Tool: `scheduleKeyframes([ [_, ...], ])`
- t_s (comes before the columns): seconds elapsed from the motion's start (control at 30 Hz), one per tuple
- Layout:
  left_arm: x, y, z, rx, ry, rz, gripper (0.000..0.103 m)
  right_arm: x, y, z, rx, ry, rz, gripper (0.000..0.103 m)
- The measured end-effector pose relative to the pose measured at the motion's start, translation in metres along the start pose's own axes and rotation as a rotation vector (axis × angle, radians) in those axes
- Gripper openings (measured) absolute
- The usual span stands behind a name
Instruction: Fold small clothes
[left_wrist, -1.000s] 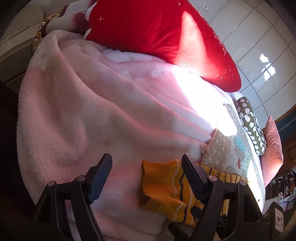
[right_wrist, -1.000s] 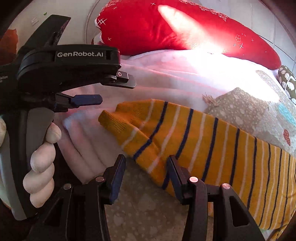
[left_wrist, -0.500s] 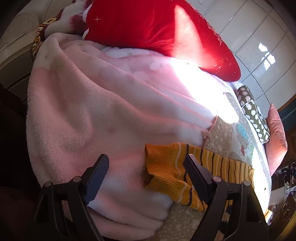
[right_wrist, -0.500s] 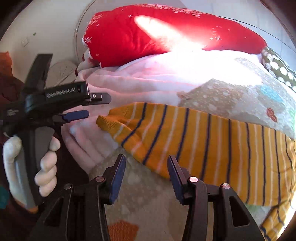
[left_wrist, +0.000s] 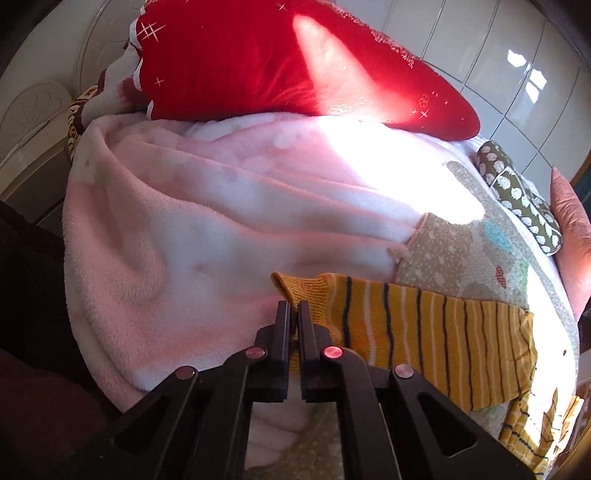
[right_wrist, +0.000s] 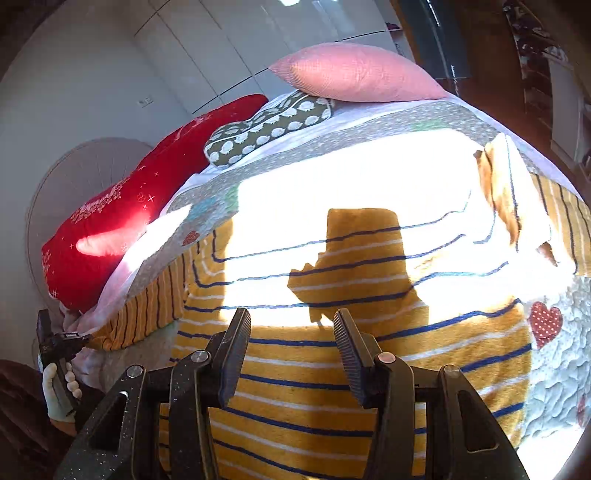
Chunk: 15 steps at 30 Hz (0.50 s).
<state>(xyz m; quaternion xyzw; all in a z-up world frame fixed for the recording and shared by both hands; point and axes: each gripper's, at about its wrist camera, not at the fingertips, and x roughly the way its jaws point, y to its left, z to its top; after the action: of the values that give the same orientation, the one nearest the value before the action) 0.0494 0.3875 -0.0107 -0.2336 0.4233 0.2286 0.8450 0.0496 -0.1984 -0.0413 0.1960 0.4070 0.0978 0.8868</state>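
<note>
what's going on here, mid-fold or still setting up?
Early in the fold. A person with two handheld grippers is working a yellow striped sweater spread on the quilt of a bed. The left gripper is shut on the sleeve cuff, which lies at the edge of the pink blanket. The right gripper is open, hovering over the sweater's body, holding nothing.
</note>
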Motion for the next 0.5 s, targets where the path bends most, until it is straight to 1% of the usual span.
scheduleKeyframes([
  [0.07,-0.023,-0.019,0.005,0.027,-0.049,-0.058,0.003,-0.02,-0.032,-0.003,0.057,-0.04,-0.037,0.05],
  [0.17,-0.045,-0.061,0.008,0.089,-0.076,-0.152,0.003,-0.042,-0.068,-0.008,0.137,-0.081,-0.046,0.05],
  [0.23,-0.055,-0.094,0.005,0.132,-0.07,-0.213,0.003,-0.047,-0.082,-0.012,0.164,-0.085,-0.037,0.05],
  [0.3,-0.063,-0.131,-0.002,0.181,-0.058,-0.276,0.003,-0.05,-0.088,-0.016,0.164,-0.086,-0.039,0.05],
  [0.43,-0.076,-0.219,-0.023,0.291,-0.017,-0.404,0.002,-0.055,-0.097,-0.024,0.174,-0.103,-0.017,0.05],
  [0.5,-0.081,-0.264,-0.038,0.35,-0.001,-0.454,0.002,-0.057,-0.101,-0.028,0.184,-0.11,-0.004,0.05],
])
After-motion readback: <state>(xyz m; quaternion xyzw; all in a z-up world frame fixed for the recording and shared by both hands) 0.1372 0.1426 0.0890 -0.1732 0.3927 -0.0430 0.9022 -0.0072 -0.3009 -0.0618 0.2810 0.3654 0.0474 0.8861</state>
